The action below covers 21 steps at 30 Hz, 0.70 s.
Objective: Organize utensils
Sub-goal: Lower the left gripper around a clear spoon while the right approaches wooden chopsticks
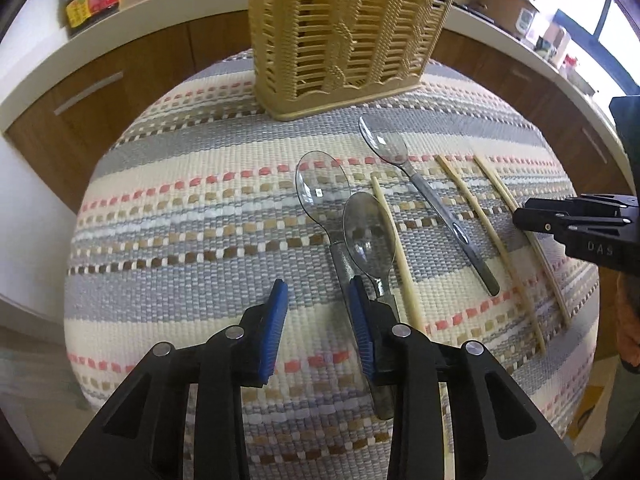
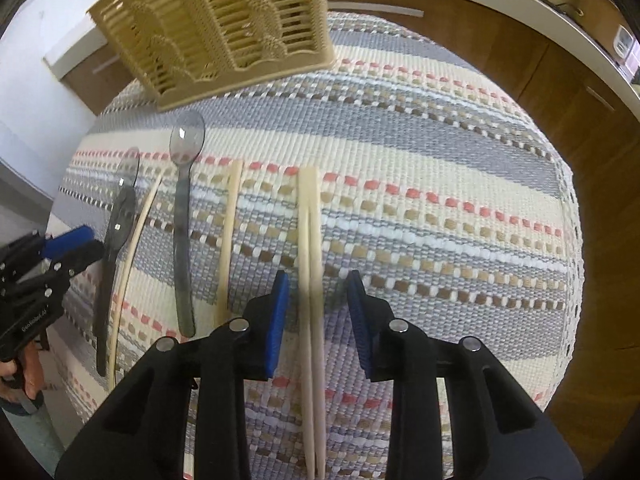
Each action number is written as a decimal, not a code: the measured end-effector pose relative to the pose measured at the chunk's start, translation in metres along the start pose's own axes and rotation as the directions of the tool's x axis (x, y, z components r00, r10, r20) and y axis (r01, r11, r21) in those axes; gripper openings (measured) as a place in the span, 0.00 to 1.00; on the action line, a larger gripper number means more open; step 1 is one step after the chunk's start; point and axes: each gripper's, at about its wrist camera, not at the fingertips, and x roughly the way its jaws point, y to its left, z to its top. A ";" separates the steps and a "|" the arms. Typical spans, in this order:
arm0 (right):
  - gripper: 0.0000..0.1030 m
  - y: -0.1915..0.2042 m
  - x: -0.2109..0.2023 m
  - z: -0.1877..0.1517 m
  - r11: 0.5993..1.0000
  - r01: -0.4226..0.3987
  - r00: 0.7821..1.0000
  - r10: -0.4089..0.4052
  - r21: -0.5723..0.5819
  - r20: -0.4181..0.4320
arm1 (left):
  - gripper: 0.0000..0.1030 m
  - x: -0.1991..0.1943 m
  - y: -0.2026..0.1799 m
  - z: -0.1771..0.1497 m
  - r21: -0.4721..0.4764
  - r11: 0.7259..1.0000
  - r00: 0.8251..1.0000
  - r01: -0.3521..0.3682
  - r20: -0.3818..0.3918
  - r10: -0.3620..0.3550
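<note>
My right gripper (image 2: 318,292) is wide around two chopsticks (image 2: 311,264) — one might slip out. My left gripper (image 1: 318,300) is wide too, bumping a spoon (image 1: 370,236).

left gripper (image 1: 318,294) low, jaws parted, right gripper (image 2: 318,284) likewise, jaws parted

Black plastic left gripper (image 1: 318,294) and right gripper (image 2: 318,284) carry ribbed blue finger pads (image 1: 276,328), round silver screws, white lettering.
</note>
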 end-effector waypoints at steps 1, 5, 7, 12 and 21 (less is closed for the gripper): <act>0.27 0.003 0.000 -0.001 1.000 0.005 1.000 -0.005 -0.010 -0.004 | 0.31 0.002 -0.001 0.003 0.006 1.000 1.000 -0.001 -0.010 0.001; 0.27 0.018 0.004 0.001 0.996 0.001 0.999 -0.005 -0.089 -0.049 | 0.33 0.006 -0.005 0.013 0.021 1.000 0.999 0.000 -0.054 0.001; 0.27 0.022 0.005 0.003 0.993 0.008 0.998 -0.016 -0.120 -0.065 | 0.33 0.008 -0.008 0.017 0.041 0.999 0.997 -0.007 -0.073 0.010; 0.27 0.030 0.010 0.010 0.988 0.004 0.995 -0.019 -0.154 -0.101 | 0.33 0.014 -0.017 0.026 0.079 0.996 0.993 -0.044 -0.103 0.052; 0.13 0.026 0.025 0.049 0.980 -0.014 0.973 -0.032 -0.199 -0.228 | 0.15 0.029 -0.019 0.055 0.120 0.990 0.982 -0.076 -0.163 0.095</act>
